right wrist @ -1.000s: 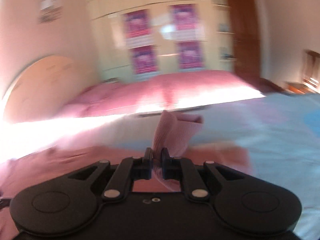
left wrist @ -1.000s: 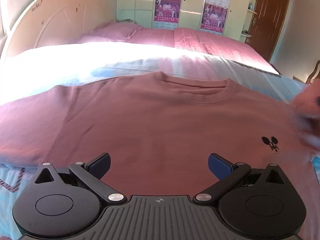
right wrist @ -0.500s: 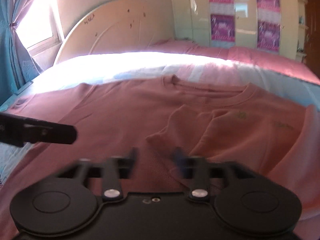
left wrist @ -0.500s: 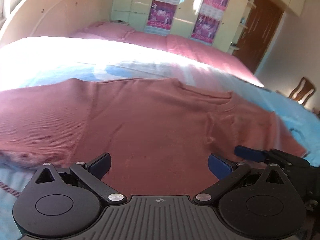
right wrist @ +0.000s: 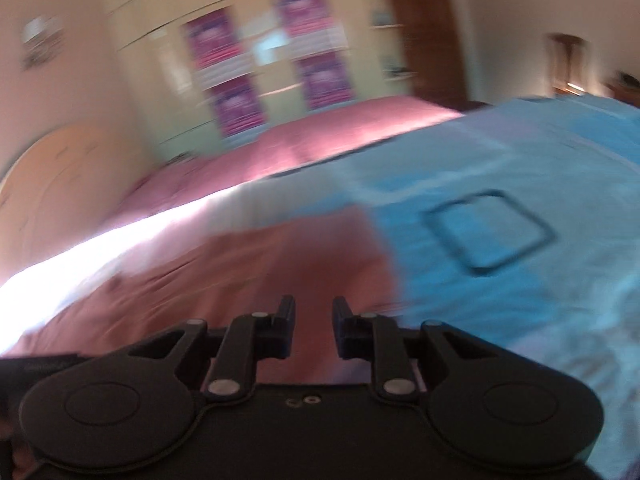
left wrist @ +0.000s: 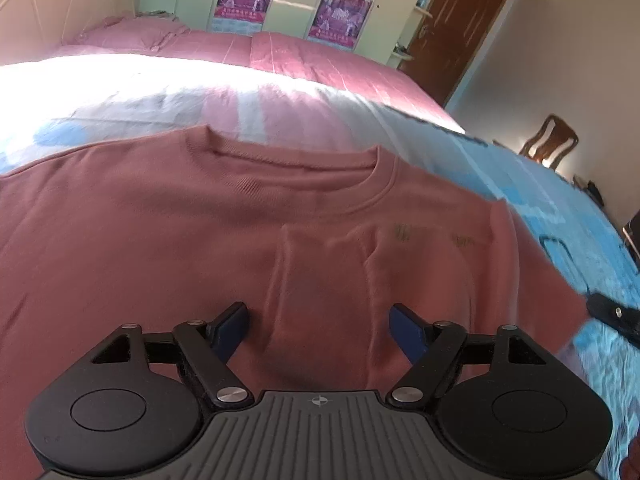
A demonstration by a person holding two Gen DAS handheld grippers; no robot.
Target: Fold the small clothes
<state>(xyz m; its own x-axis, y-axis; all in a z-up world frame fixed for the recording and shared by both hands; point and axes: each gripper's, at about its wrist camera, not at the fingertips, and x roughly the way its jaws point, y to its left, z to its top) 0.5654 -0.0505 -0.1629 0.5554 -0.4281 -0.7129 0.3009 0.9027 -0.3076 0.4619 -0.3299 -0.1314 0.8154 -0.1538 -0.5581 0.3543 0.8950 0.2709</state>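
Observation:
A pink sweatshirt (left wrist: 160,248) lies flat on the bed, collar away from me. Its right sleeve (left wrist: 320,288) is folded in across the chest. My left gripper (left wrist: 320,328) is open and empty, hovering over the lower chest with the folded sleeve between its fingers' line. My right gripper (right wrist: 314,328) is part open with a narrow gap and holds nothing; it hangs over the sweatshirt's right edge (right wrist: 280,264). Its tip also shows at the right of the left wrist view (left wrist: 612,314). The right wrist view is motion-blurred.
The bed has a blue patterned cover (right wrist: 520,240) to the right and a pink quilt (left wrist: 320,64) behind. A cream headboard (left wrist: 48,4) stands at the left. A wardrobe with posters (left wrist: 336,4), a brown door (left wrist: 468,20) and a wooden chair (left wrist: 552,140) stand beyond.
My right gripper carried the sleeve across the chest, let it go and has swung back to the right edge. My left gripper stayed open and turned rightward.

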